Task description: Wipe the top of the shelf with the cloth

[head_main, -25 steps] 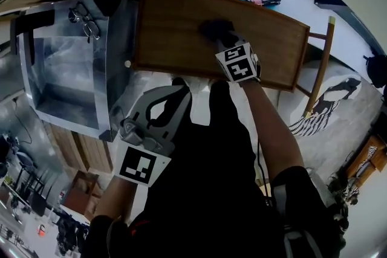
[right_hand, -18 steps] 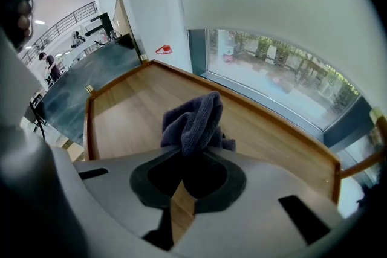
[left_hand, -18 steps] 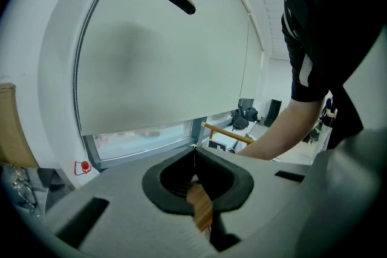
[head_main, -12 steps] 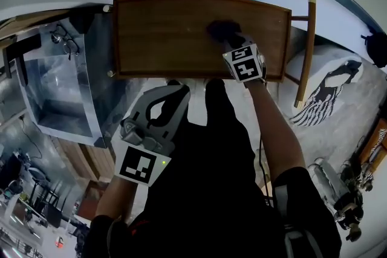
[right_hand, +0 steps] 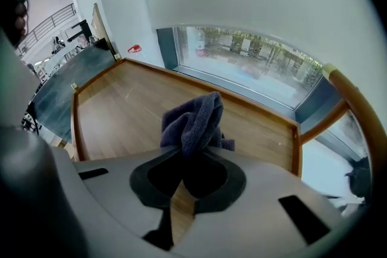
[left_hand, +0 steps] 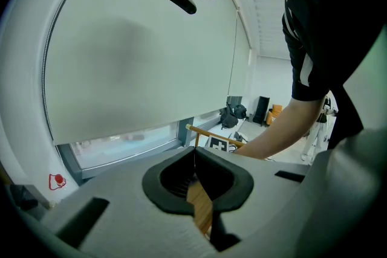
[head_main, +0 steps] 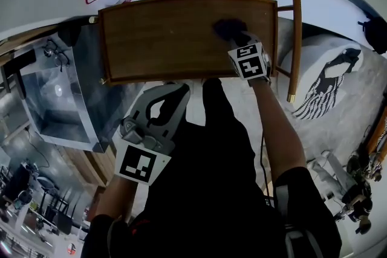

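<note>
Head view: I have the cloth [head_main: 227, 27] at the right end of the shelf [head_main: 163, 33] top, under my right gripper [head_main: 237, 39]. The left gripper [head_main: 172, 93] hangs short of the shelf.

Left gripper view: left gripper [left_hand: 195, 157] pressed together, nothing in it.

Right gripper view: right gripper [right_hand: 192, 151] pinching the bunched cloth [right_hand: 195, 121] on the shelf [right_hand: 121, 106]. I judge the cloth soft, light and limp, best gripped at a gathered fold.

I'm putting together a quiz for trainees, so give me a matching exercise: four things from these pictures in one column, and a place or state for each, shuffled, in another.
1 cloth
2 left gripper
3 eyeglasses
4 shelf top

A shut on nothing, off the shelf top
B on the box left of the shelf top
C bare brown wood
D pinched in the right gripper

Pairs: 1-D, 2-A, 3-B, 4-C
</note>
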### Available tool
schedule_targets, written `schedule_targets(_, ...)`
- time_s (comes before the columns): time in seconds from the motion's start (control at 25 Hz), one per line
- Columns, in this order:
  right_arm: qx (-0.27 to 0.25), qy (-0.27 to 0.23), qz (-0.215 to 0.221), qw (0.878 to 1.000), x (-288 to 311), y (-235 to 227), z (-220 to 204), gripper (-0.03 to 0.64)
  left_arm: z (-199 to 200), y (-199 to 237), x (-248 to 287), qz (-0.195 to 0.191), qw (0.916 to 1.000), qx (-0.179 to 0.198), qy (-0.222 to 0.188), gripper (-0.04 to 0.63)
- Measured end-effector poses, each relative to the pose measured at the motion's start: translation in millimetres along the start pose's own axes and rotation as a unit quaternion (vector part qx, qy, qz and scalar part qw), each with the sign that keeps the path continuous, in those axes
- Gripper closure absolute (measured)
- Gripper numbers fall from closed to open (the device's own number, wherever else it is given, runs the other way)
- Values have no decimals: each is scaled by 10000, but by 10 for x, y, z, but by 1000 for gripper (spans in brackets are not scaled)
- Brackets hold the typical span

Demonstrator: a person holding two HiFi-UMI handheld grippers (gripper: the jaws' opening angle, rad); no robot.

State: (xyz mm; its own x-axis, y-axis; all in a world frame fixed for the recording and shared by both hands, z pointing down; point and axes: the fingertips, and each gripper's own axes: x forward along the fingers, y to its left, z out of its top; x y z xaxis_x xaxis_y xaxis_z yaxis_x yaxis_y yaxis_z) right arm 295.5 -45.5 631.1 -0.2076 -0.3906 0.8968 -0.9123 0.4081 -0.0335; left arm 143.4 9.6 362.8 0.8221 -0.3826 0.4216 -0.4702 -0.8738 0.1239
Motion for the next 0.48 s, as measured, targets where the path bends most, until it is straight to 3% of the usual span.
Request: schedule_targets(0.48,40,132,-356,9993,-161,-447,-250,591,120,-136,238,-175,9998,83,-33,575)
